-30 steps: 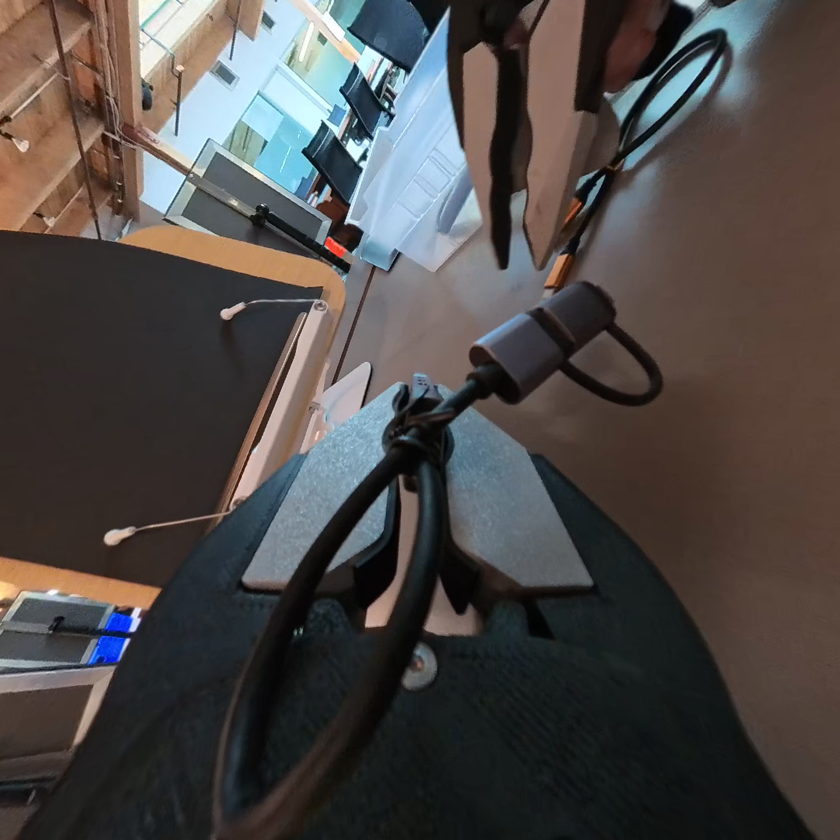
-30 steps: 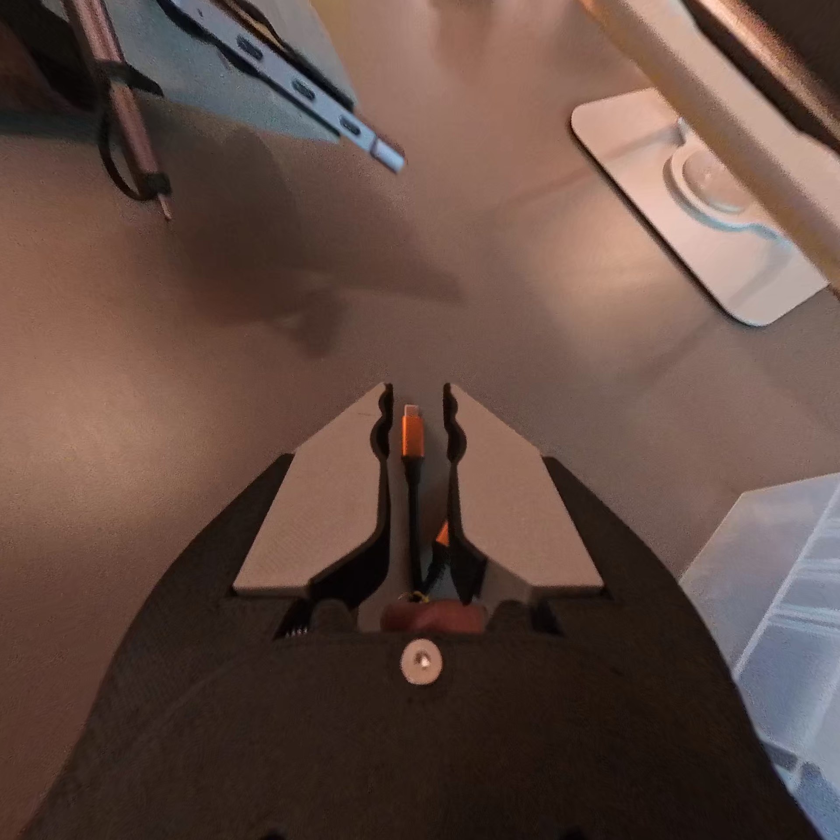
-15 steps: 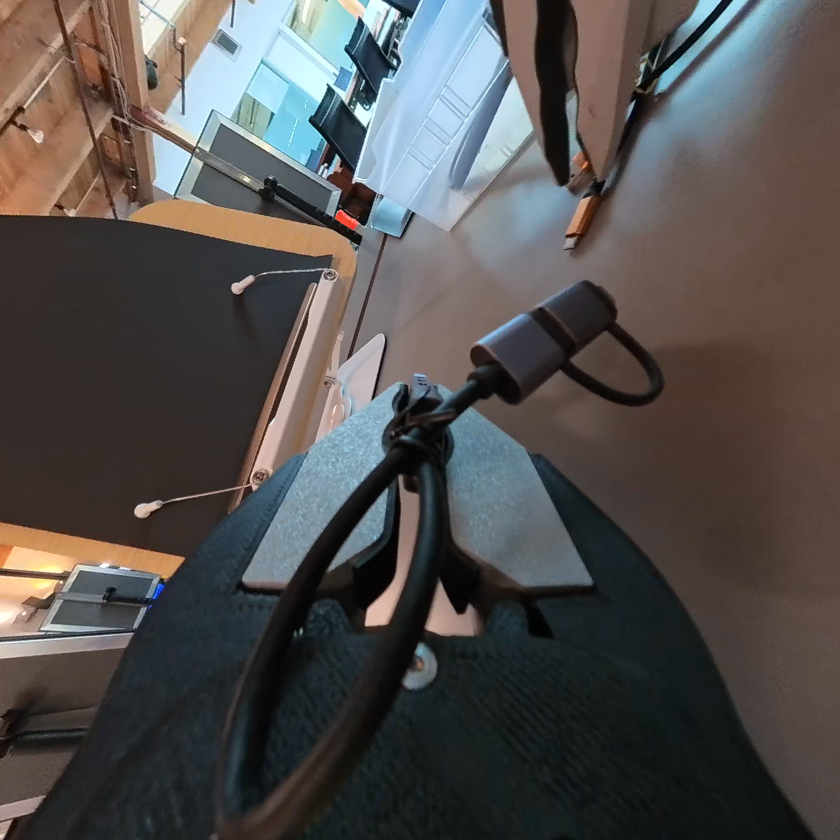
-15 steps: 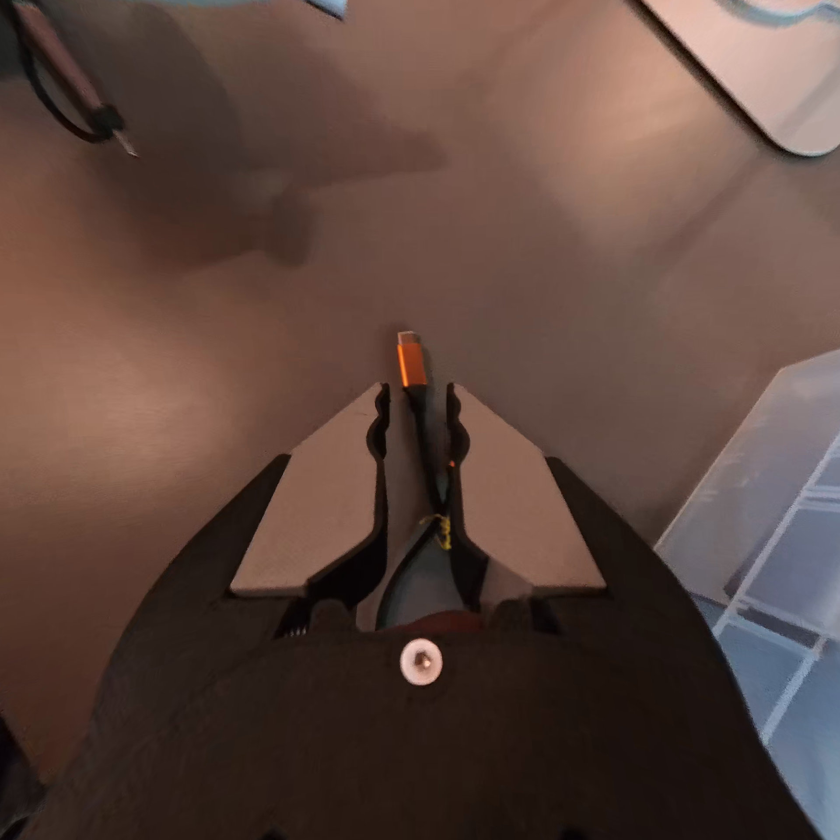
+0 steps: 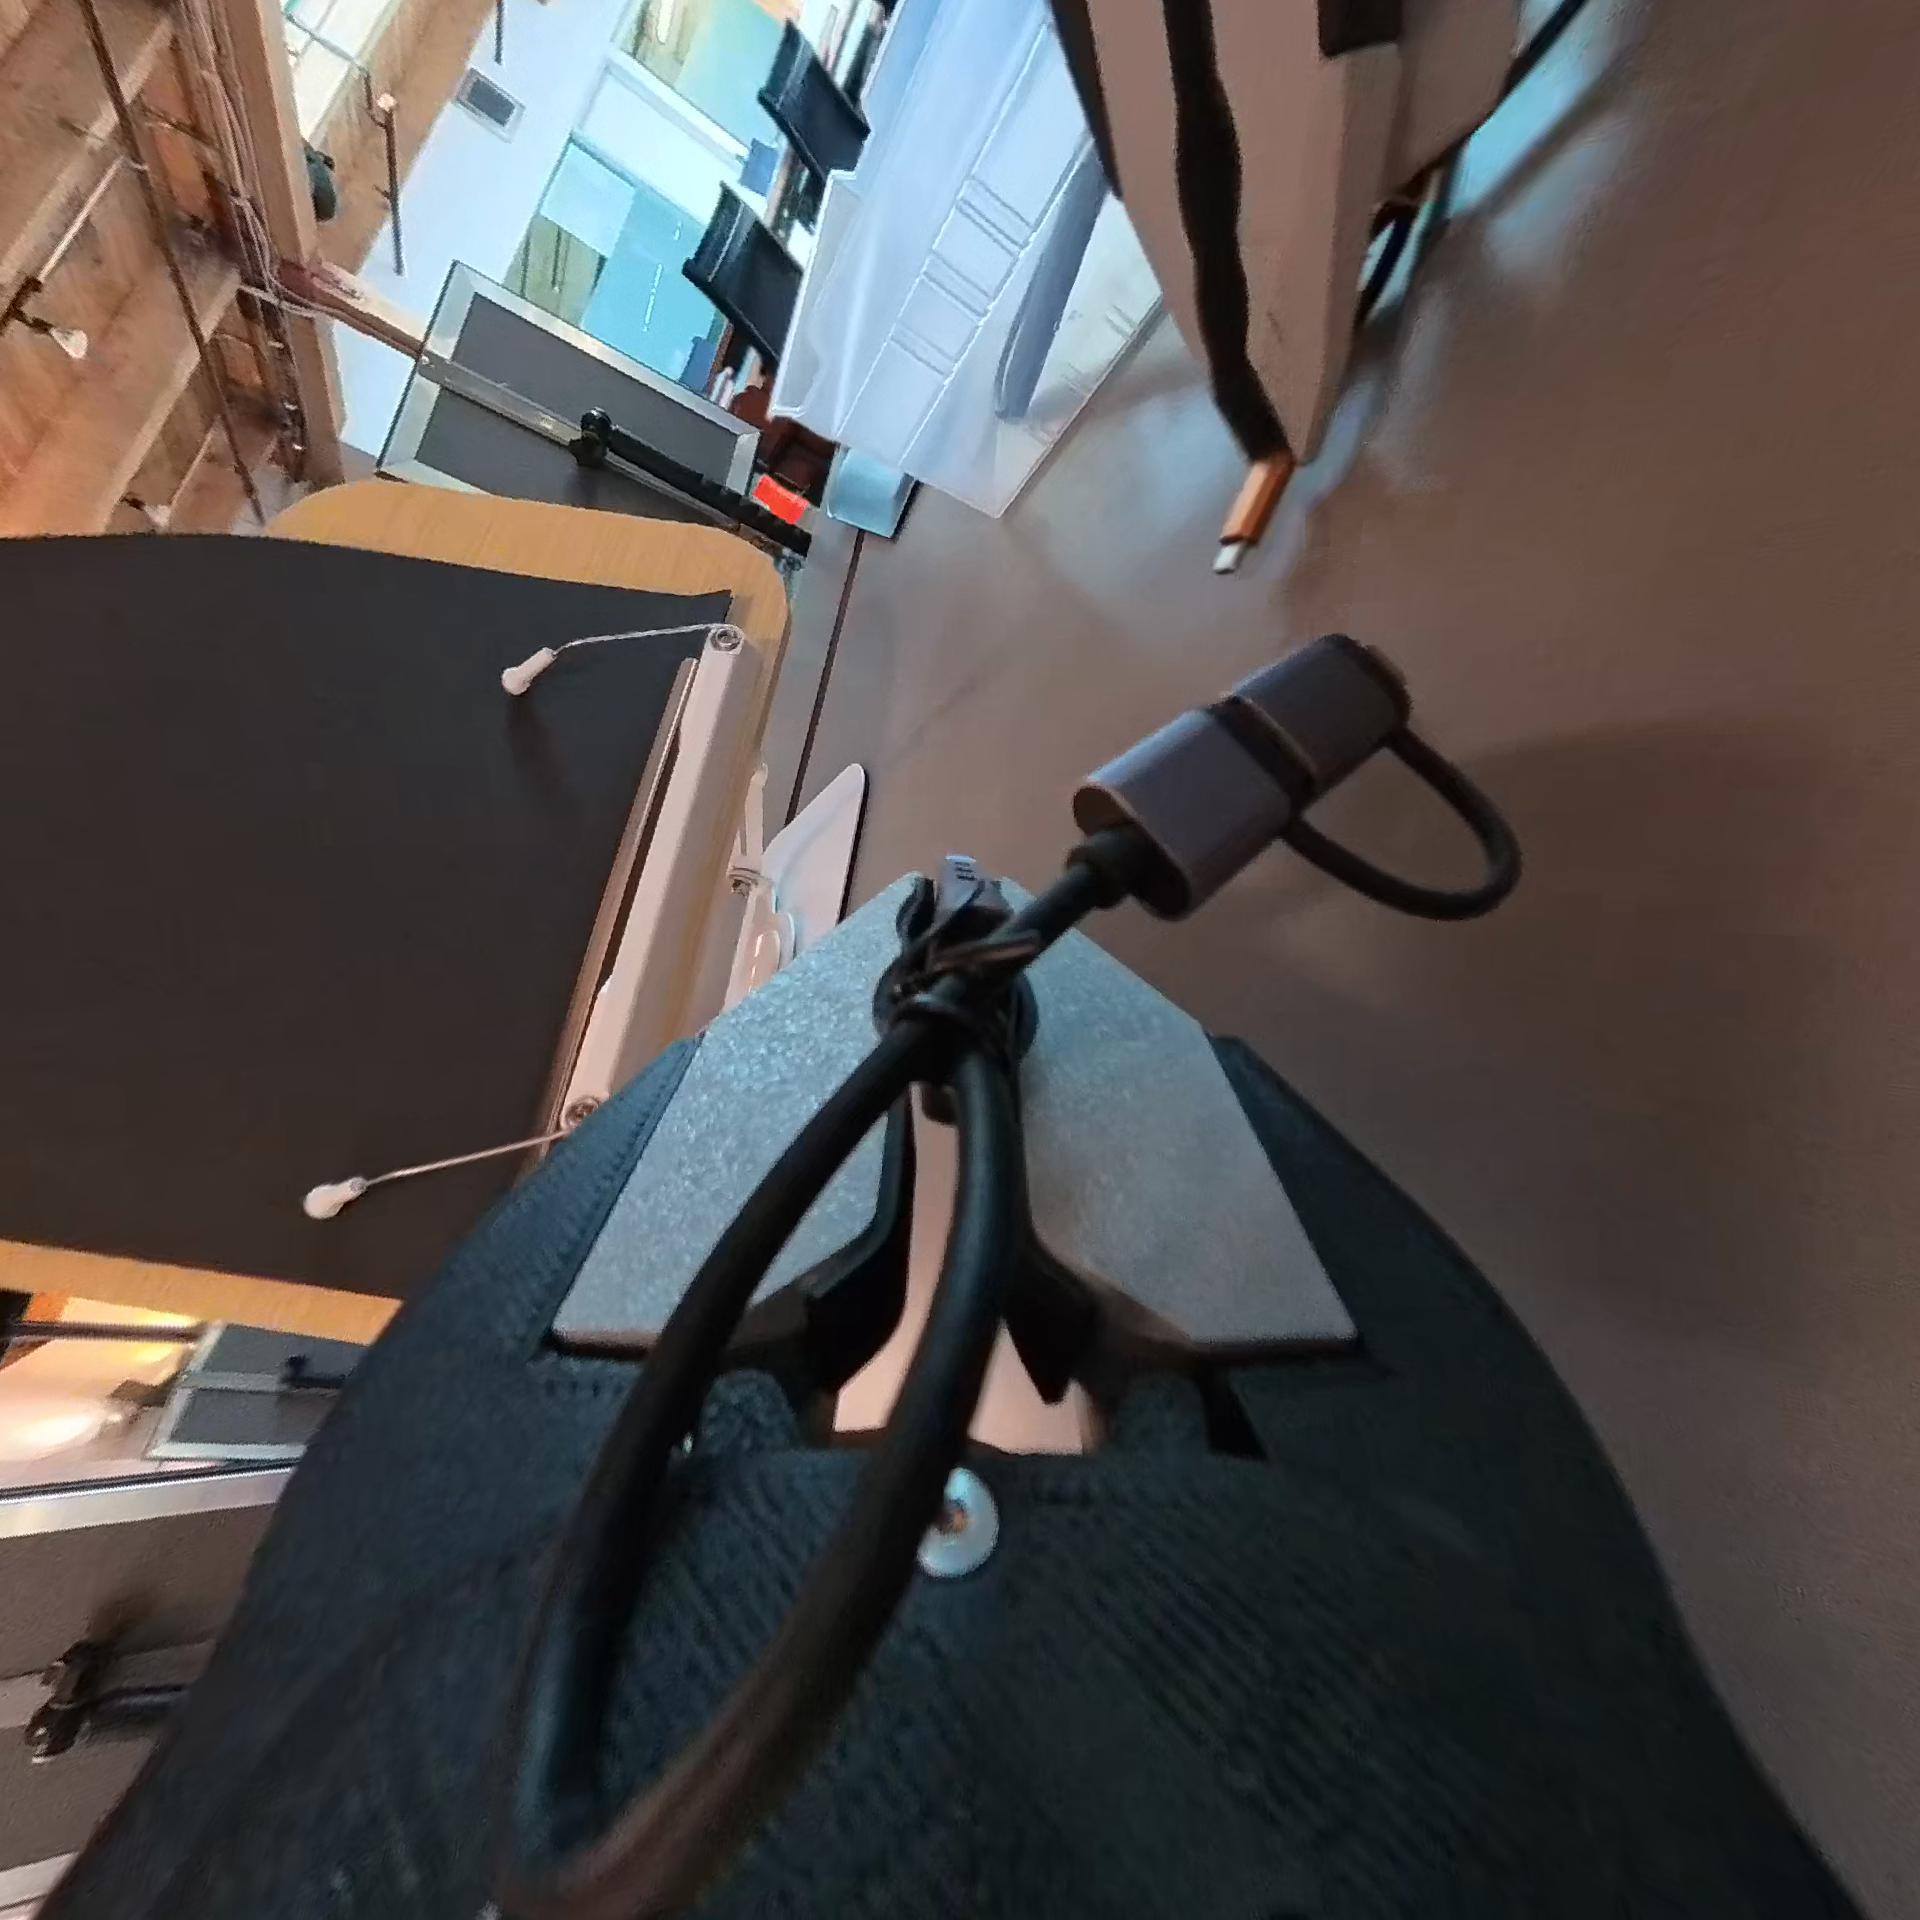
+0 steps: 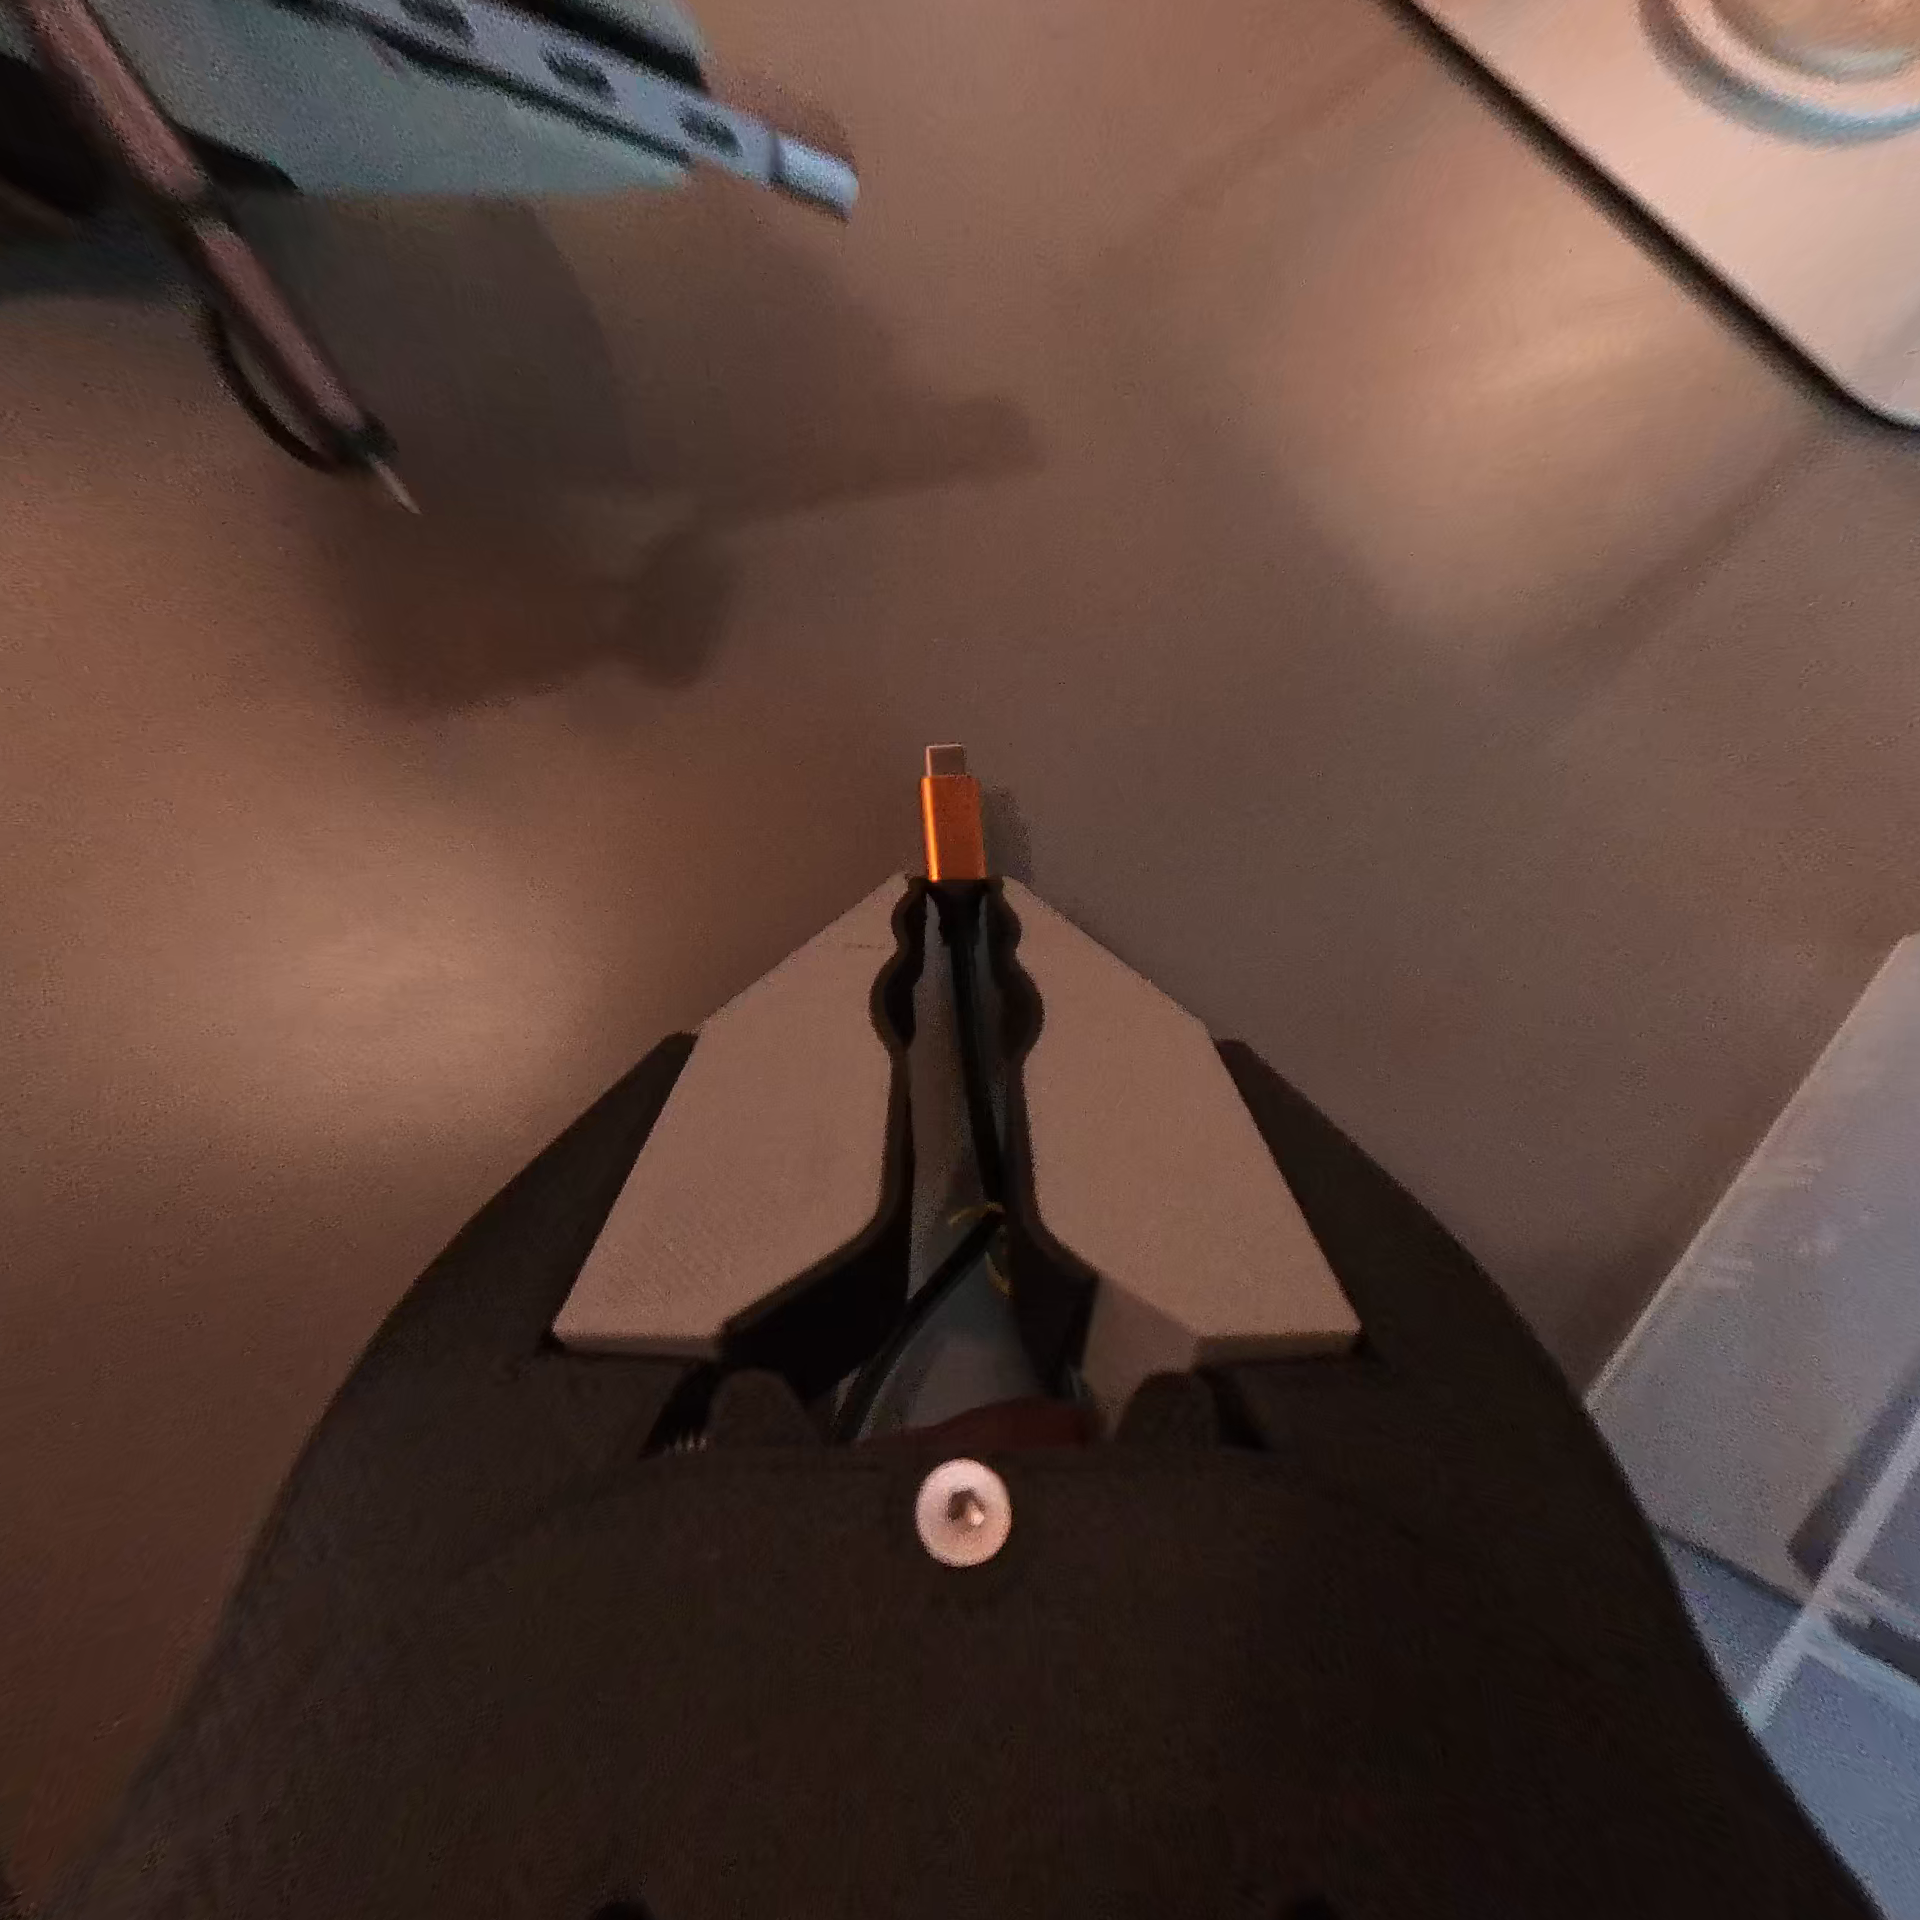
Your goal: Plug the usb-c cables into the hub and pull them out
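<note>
R fingers (image 6: 1023, 925) now closed on orange plug (image 6: 953, 826); L unchanged.

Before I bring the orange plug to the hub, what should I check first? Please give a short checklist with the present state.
1. Right gripper grip: ok, shut on the cable just behind the plug.
2. Plug tip free: ok, it sticks out past the fingertips, nothing on it.
3. Left gripper grip: ok, shut on the black bundle, grey connector ahead of it.
4. Plug clear of grey connector: ok, apart in the left wrist view.
5. Hub port found: cannot tell, only a blurred slotted grey part at top left of the right wrist view.
</note>
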{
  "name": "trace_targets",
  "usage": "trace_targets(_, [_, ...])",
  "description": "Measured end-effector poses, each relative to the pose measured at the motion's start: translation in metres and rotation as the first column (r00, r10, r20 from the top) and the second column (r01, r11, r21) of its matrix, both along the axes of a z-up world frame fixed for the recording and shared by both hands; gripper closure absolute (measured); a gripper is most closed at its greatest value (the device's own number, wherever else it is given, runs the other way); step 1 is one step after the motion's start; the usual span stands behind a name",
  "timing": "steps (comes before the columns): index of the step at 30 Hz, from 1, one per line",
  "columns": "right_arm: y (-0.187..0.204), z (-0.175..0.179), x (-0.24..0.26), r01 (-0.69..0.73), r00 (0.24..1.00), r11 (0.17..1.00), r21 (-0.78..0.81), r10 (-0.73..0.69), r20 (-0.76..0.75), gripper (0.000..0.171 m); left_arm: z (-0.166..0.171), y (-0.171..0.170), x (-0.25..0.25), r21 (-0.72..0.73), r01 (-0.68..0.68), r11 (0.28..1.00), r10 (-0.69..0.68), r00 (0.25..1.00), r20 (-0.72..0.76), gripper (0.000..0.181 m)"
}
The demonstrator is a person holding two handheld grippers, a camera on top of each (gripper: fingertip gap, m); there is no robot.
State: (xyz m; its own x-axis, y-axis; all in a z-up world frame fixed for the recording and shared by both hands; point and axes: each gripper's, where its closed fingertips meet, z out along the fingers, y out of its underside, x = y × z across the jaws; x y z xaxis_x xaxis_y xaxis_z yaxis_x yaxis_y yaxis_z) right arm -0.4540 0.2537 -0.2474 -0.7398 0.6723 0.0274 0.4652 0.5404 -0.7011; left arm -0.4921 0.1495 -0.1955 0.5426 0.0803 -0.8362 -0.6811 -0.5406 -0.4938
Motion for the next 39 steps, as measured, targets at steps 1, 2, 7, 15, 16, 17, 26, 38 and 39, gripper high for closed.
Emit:
trace_targets(1, [-0.006, 0.005, 0.000, -0.011, 1.000, 1.000, -0.027, 0.011, -0.017, 0.164, -0.001, 0.000, 0.000, -0.014, -0.005, 1.000, 0.005, 1.000, -0.022, 0.174])
trace_targets(2, [-0.013, 0.009, -0.001, -0.019, 0.999, 0.998, -0.053, 0.017, -0.033, 0.164, -0.002, 0.001, -0.001, -0.030, -0.013, 0.999, 0.011, 0.999, -0.045, 0.174])
trace_targets(7, [-0.036, 0.015, -0.004, -0.028, 0.997, 0.995, -0.095, 0.022, -0.071, 0.164, -0.009, 0.008, 0.001, -0.103, -0.031, 0.994, 0.015, 0.989, -0.149, 0.174])
trace_targets(15, [-0.057, 0.030, -0.007, -0.021, 0.989, 0.992, -0.128, 0.002, -0.148, 0.164, -0.010, 0.022, 0.016, -0.159, -0.004, 0.987, -0.036, 0.968, -0.249, 0.174])
trace_targets(16, [-0.058, 0.029, -0.007, -0.025, 0.989, 0.992, -0.127, 0.006, -0.147, 0.164, -0.011, 0.023, 0.018, -0.164, 0.000, 0.986, -0.042, 0.967, -0.253, 0.174])
trace_targets(17, [-0.059, 0.028, -0.006, -0.025, 0.990, 0.992, -0.125, 0.007, -0.143, 0.164, -0.011, 0.024, 0.019, -0.168, 0.002, 0.986, -0.046, 0.965, -0.259, 0.174])
trace_targets(26, [-0.059, 0.030, -0.006, -0.014, 0.993, 0.987, -0.159, -0.005, -0.121, 0.164, -0.015, 0.026, 0.023, -0.204, -0.004, 0.979, -0.057, 0.955, -0.291, 0.174])
trace_targets(38, [-0.061, 0.027, -0.003, -0.041, 0.991, 0.991, -0.128, 0.024, -0.129, 0.164, -0.014, 0.027, 0.024, -0.204, -0.009, 0.979, -0.057, 0.948, -0.313, 0.174])
trace_targets(39, [-0.061, 0.027, -0.003, -0.043, 0.991, 0.991, -0.123, 0.027, -0.128, 0.164, -0.014, 0.027, 0.024, -0.206, -0.010, 0.978, -0.058, 0.946, -0.319, 0.174])
